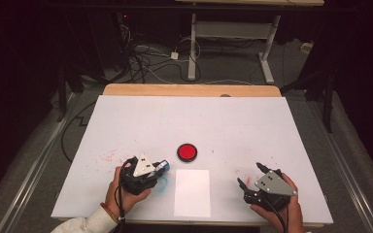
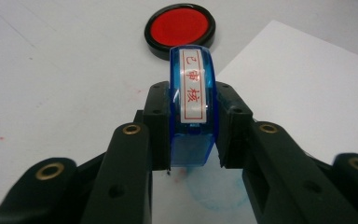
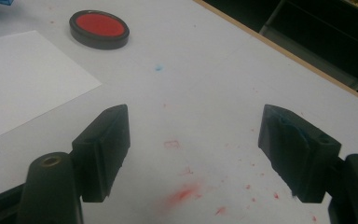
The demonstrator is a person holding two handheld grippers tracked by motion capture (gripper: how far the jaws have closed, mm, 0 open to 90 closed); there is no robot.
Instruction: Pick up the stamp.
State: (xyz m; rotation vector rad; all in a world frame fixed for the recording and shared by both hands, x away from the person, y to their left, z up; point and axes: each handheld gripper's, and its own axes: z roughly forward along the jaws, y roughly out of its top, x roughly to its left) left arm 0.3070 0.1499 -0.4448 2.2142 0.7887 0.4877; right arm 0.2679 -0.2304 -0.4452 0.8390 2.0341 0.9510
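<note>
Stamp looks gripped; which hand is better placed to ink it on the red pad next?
Left. The left gripper is shut on the blue stamp, with the red ink pad just ahead of it. The right gripper is open, holds nothing, and sits farther off beyond the white paper.

A white-topped desk (image 1: 126, 121) with a wooden far edge carries a round red ink pad (image 1: 187, 152) and, just nearer, a white paper sheet (image 1: 192, 192). Red ink specks (image 3: 184, 193) and a blue smudge (image 1: 162, 184) stain its surface.

Glossy translucent plastic stamp (image 2: 193, 107), matt paper sheet (image 1: 192, 192)
</note>
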